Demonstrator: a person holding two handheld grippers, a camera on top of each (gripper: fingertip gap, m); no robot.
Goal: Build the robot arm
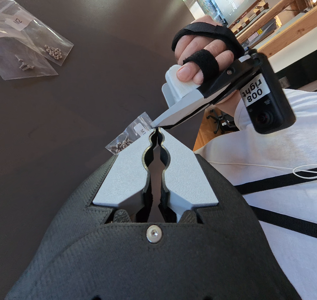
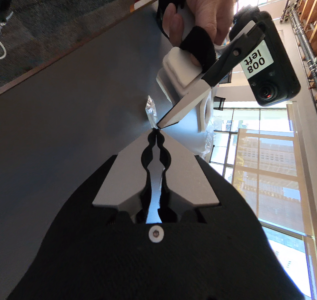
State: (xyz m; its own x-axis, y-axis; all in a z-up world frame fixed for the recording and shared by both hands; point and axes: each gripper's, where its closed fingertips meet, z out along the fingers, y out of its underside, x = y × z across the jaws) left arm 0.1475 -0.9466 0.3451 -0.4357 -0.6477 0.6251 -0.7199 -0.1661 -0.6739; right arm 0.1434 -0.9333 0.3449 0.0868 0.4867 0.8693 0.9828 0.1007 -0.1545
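A small clear plastic bag (image 1: 127, 138) with a white label holds several small metal screws. It hangs above the dark table (image 1: 85, 103). My left gripper (image 1: 157, 130) is shut on the bag's upper edge. My right gripper (image 1: 154, 124) comes in from the right, held by a strapped hand, and is shut on the same edge right beside the left tips. In the right wrist view the bag (image 2: 151, 111) shows edge-on just beyond my right gripper (image 2: 156, 130), with the left gripper (image 2: 160, 124) pinching it from the upper right.
Two larger clear bags lie on the table at the far left, one with nuts (image 1: 53, 51) and one with screws (image 1: 24, 65). A person's white shirt (image 1: 265, 163) is close on the right. The table's wooden edge (image 2: 68, 51) borders grey carpet. Less than 4 cm separates the two grippers' tips.
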